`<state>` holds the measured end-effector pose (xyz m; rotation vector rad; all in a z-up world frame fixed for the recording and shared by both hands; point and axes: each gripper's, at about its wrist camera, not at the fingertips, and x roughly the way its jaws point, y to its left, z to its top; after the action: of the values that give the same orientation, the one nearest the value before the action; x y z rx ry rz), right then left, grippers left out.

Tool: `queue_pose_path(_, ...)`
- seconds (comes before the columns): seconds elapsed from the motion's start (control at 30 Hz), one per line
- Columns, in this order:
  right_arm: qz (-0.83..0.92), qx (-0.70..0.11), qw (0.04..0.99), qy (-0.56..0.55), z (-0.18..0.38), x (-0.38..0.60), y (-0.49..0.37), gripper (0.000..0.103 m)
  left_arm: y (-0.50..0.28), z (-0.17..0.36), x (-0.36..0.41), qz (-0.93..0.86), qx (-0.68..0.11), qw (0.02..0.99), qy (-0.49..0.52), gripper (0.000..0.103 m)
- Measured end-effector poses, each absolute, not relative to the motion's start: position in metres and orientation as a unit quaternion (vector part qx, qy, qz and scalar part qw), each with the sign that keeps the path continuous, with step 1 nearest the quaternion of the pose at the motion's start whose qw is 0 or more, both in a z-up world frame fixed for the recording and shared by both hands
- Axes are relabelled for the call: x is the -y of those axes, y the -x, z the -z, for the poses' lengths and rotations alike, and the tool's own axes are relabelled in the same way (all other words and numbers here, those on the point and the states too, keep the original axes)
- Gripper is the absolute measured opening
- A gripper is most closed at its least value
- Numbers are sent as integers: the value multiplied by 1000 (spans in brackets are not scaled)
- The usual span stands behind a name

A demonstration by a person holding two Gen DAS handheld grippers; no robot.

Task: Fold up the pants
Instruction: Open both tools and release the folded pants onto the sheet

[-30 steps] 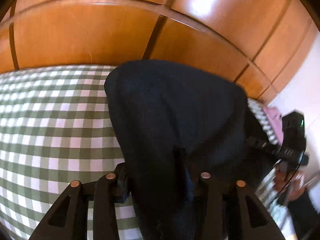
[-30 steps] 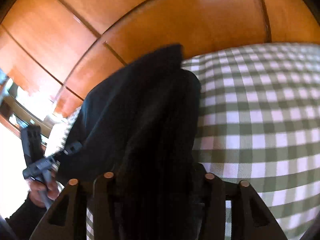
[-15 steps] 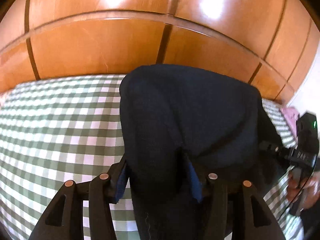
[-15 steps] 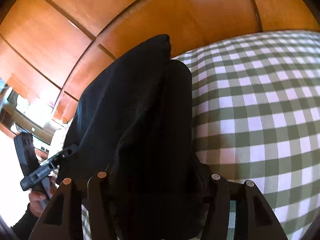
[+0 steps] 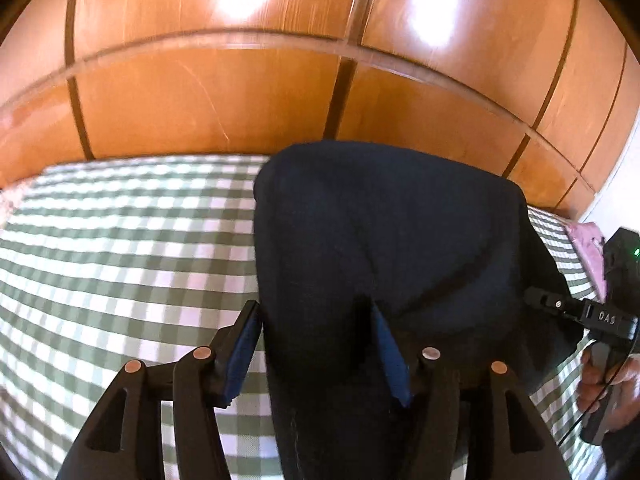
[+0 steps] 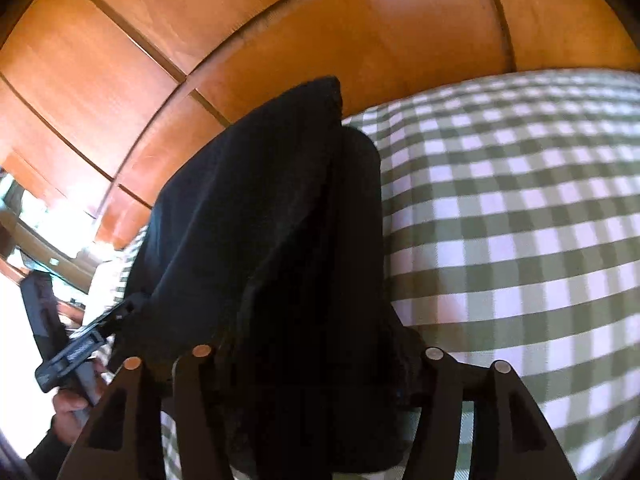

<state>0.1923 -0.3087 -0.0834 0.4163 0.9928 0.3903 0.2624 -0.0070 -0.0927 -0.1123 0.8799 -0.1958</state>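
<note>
Dark navy pants (image 5: 380, 240) lie folded in a thick bundle on the green-and-white checked bedcover (image 5: 120, 240). My left gripper (image 5: 314, 312) straddles their near edge with its jaws opening. Its blue left pad (image 5: 240, 352) stands clear of the cloth, and the right pad (image 5: 390, 360) rests against a fold. In the right wrist view the pants (image 6: 260, 220) fill the gap of my right gripper (image 6: 316, 336). Its jaws are opening too, with the pads buried in dark cloth. Each view shows the other gripper in a hand, the right one (image 5: 584, 316) and the left one (image 6: 80, 344).
Glossy wooden panels (image 5: 240, 100) rise right behind the bed. A pink cloth (image 5: 588, 244) lies at the bed's far right corner. A bright window area (image 6: 40, 216) shows at the left in the right wrist view. Checked cover (image 6: 520, 220) spreads to the right of the pants.
The fingers of both grippers have spread wider around the pants. The left gripper has tilted up and shifted, which brings more of the wooden panels into its view. The pants stay on the bed.
</note>
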Motion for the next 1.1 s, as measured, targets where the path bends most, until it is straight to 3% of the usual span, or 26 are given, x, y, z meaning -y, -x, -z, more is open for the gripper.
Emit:
queue_pose_path(0.8, -48, -397, 910, -109, 10, 296, -100, 66, -133, 12, 1, 49, -327, 943, 44, 58)
queue_pose_path(1.1, -29, -378, 924, -54, 9, 244, -42, 66, -84, 21, 12, 35, -329, 943, 41, 58)
